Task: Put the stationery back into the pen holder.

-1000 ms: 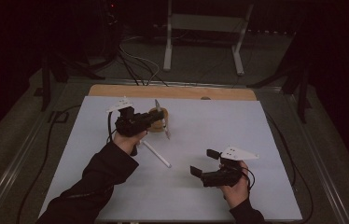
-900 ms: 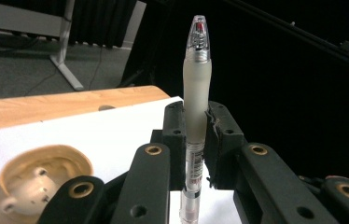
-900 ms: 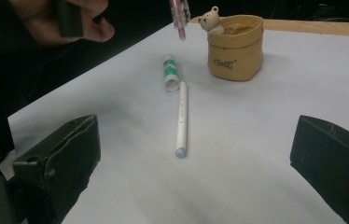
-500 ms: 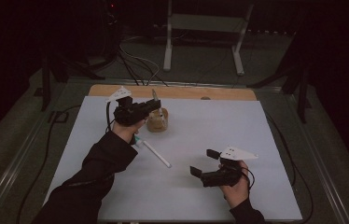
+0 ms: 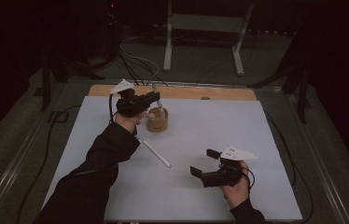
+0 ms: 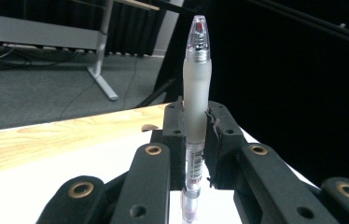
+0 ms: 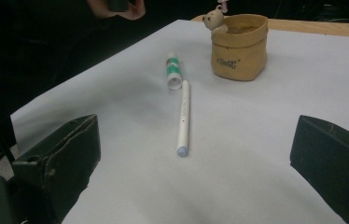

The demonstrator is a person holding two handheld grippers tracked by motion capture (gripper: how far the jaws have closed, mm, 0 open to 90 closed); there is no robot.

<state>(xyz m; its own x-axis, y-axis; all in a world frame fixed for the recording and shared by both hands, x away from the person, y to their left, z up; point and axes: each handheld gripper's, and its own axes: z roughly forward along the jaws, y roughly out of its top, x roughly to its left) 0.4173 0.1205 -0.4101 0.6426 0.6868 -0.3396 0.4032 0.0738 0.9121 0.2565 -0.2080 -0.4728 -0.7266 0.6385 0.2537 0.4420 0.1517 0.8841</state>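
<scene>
High view, items on a white table top (image 5: 266, 140) with a wooden strip along its far edge.

Item 1: left gripper (image 5: 155, 99), raised at the far left of the table, its jaws closed on a clear-barrelled pen (image 5: 157, 96). In the left gripper view the pen (image 6: 195, 84) stands upright between the jaws, frosted grip sleeve at jaw level, spring and red-tipped end above, lower barrel running down below the jaws.

Item 2: tan fabric pot (image 5: 157, 120), directly below and just ahead of the left gripper's jaws. The lower end of the held pen is at or over its mouth; whether it touches the pot cannot be told. In the right gripper view the pot (image 7: 239, 45) bears dark lettering and a small bear figure at its rim.

Item 3: right gripper (image 5: 203, 163), held low near the person's side of the table, jaws spread wide with nothing between them.

Item 4: white pen (image 7: 183, 116), lying flat ahead of the right gripper's jaws, between them and the pot.

Item 5: white tube with green band (image 7: 173, 70), lying just beyond the far end of the white pen, to the left of the pot as the right gripper sees it.
</scene>
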